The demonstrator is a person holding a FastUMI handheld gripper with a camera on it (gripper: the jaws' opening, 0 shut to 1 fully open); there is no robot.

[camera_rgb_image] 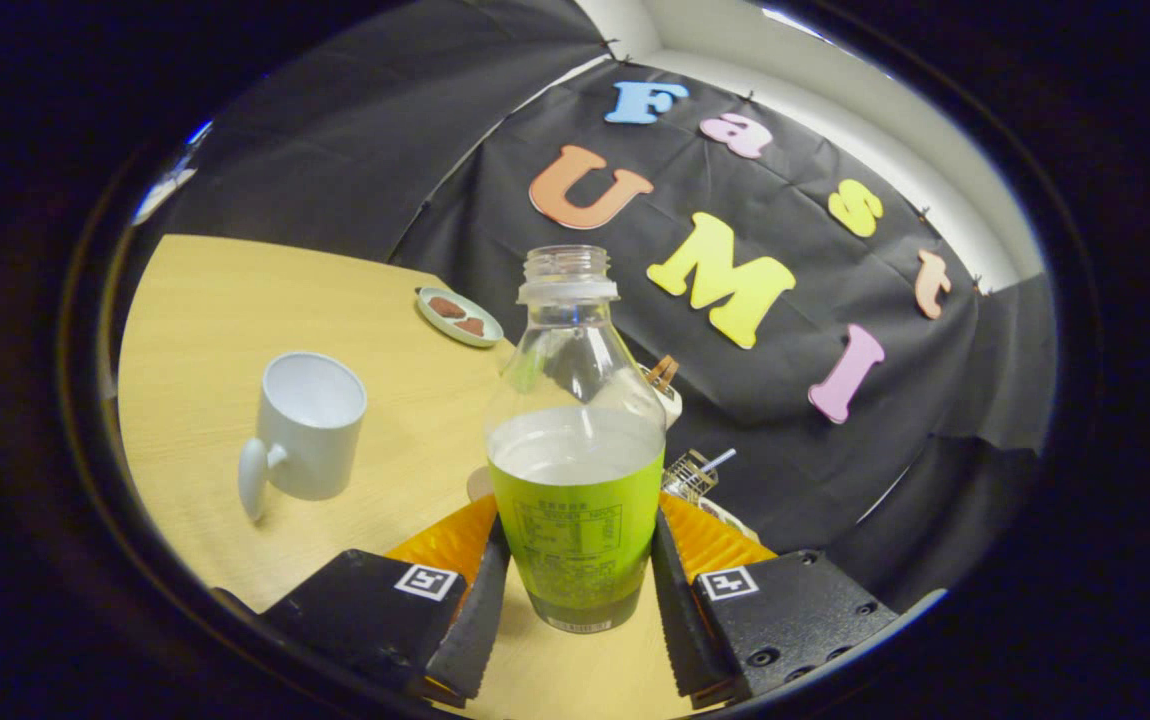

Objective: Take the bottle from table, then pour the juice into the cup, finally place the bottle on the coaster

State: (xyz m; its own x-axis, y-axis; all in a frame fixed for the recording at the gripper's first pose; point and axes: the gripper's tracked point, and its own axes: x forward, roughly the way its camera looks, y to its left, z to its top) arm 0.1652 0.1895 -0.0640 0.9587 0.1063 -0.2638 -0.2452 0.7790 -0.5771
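Spanning most of the lower scene, we record a light wooden counter (235,300) with a rounded edge, backed by the booth's black cloth wall.

Next in size, we note the gripper (575,570), its two black fingers (470,620) with orange ridged backing standing either side of a clear plastic bottle (575,440). Both inner pads appear to bear against the bottle's green label, one on each flank, so we judge the gripper closed on the bottle at roughly bottle width. The bottle stands upright between the fingers, uncapped, with pale liquid up to about the top of the label. Whether its base rests on the counter or is lifted just clear of it, we cannot tell.

A white mug (305,430) stands on the counter to the left of the bottle and well apart from it, upright, its handle turned toward the camera and its interior appearing empty.

Beyond the mug, near the counter's far edge, we observe a small pale saucer (459,317) carrying two brown pieces.

Small objects sit partly hidden behind the bottle's right side; we cannot identify them.
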